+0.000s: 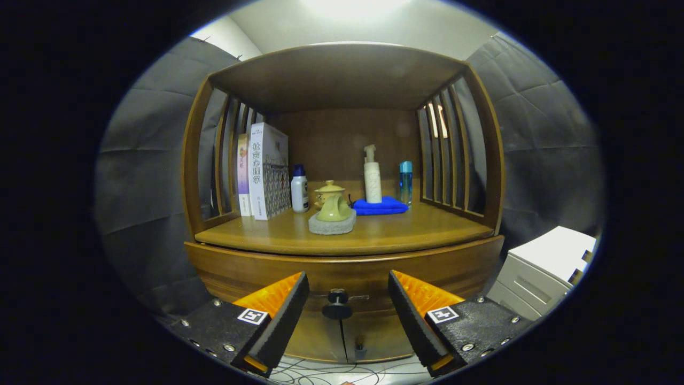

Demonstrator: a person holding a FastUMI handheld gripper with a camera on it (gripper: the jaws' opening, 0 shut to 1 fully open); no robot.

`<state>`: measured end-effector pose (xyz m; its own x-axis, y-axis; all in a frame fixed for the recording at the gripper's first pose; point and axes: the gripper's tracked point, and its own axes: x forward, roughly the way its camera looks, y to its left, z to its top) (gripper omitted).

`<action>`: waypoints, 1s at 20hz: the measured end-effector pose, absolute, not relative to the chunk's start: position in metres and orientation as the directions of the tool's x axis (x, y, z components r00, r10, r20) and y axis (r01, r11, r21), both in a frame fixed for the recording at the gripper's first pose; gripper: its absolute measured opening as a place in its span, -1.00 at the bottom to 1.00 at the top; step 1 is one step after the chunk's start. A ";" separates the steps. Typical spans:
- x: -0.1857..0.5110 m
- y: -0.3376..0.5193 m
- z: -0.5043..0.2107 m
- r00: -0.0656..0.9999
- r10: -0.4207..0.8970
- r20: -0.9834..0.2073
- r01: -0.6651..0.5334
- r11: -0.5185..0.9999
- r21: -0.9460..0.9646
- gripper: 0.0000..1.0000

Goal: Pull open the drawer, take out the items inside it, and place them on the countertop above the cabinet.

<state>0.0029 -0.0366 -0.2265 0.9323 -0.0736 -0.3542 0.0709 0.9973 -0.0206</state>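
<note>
A wooden cabinet stands ahead with its drawer [267,270] closed under the countertop [406,230]. A small black knob [337,303] sticks out from the drawer front, in the gap between my two fingers and a little beyond their tips. My gripper [348,283] is open, its fingers [283,310] spread on either side of the knob without touching it. Nothing is held. What lies inside the drawer is hidden.
On the countertop stand books [265,171], a white bottle [299,188], a yellow-green teapot on a grey pad [332,222], a lidded cup [328,188], a pump bottle [372,176] on a blue cloth [380,206] and a blue bottle [406,182]. Cabinet doors [342,337] lie below; a white unit [539,272] stands to the right.
</note>
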 end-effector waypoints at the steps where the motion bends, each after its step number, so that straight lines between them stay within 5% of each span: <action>1: 0.007 -0.037 -0.233 0.926 -0.074 -0.370 0.066 0.997 -0.034 0.86; 5: 0.015 -0.038 -0.203 0.949 -0.072 -0.306 0.054 0.996 -0.065 0.86; 10: 0.007 -0.028 -0.078 0.992 -0.051 -0.116 0.045 0.998 -0.051 0.85; 20: -0.043 0.036 0.063 1.000 0.005 0.025 -0.003 0.996 -0.092 0.85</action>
